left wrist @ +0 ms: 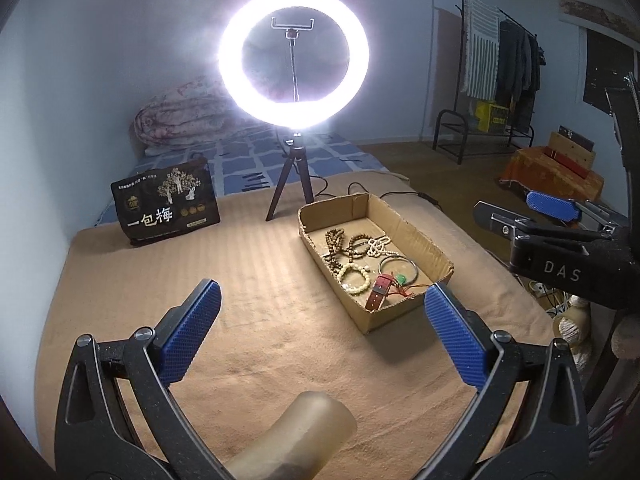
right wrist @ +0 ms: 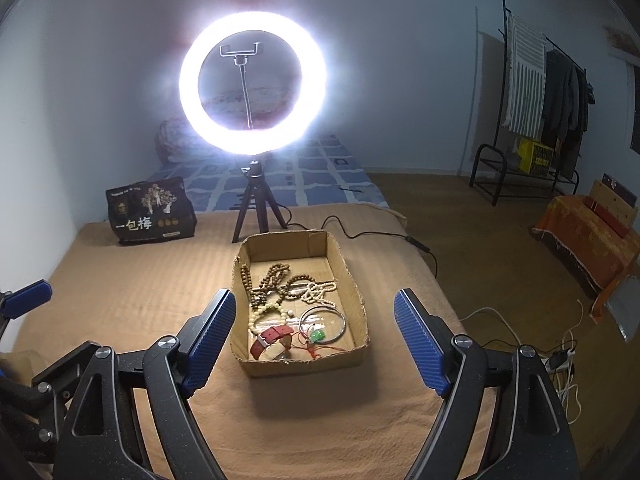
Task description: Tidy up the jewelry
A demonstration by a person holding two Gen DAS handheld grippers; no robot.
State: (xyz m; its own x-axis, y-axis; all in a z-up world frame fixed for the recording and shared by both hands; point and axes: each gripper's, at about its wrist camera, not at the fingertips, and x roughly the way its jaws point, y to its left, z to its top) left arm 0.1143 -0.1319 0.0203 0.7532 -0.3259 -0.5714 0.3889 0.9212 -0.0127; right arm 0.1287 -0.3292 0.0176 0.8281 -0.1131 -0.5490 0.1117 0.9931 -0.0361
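A shallow cardboard box lies on the tan blanket. In it are brown bead strings, a white bead string, a cream bead bracelet, a metal bangle, a red watch and a green pendant on red cord. My left gripper is open and empty, left of the box. My right gripper is open and empty, hovering over the box's near end; it also shows in the left wrist view.
A lit ring light on a small tripod stands behind the box, its cable trailing right. A black snack bag stands at the back left. A translucent tube-like object lies near my left gripper. Power strip and cords lie on the floor right.
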